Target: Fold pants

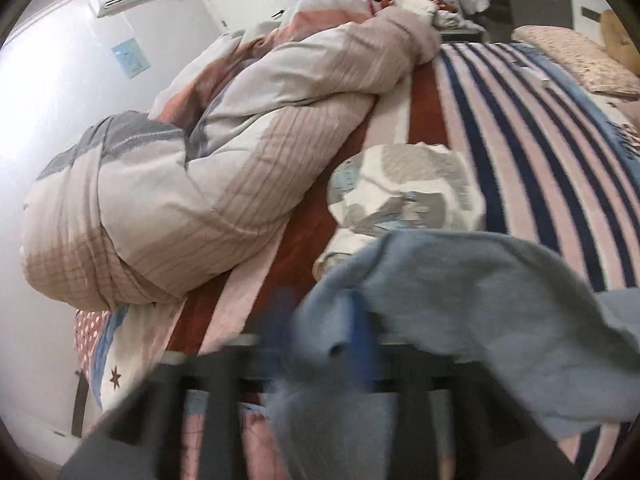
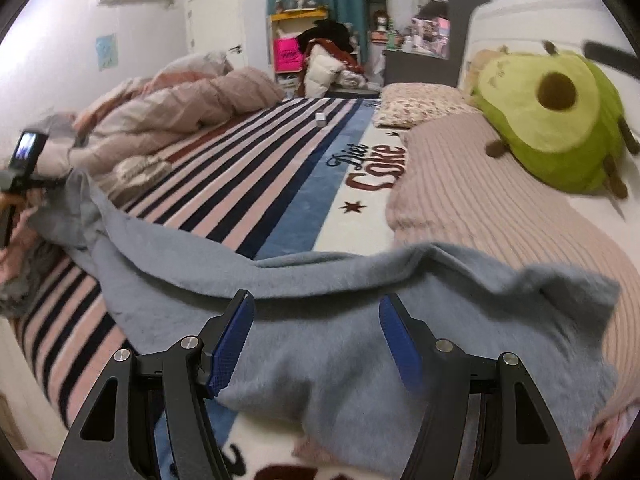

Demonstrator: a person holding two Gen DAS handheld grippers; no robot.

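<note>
Early fold: left gripper (image 1: 344,344) seemingly pinches pants (image 2: 340,340); right gripper (image 2: 316,320), spread, must grip the 12 o'clock edge.

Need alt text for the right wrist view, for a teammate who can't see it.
The right gripper hangs open over grey-blue pants spread on a striped blanket. A green avocado plush lies at upper right, a rumpled duvet at upper left.

Motion blur smears the left tool (image 1: 320,344), and grey pants (image 1: 460,300) cover its fingers. The avocado plush (image 2: 552,120) is blurred; the shelf clutter (image 2: 424,32) is too small to tell.
</note>
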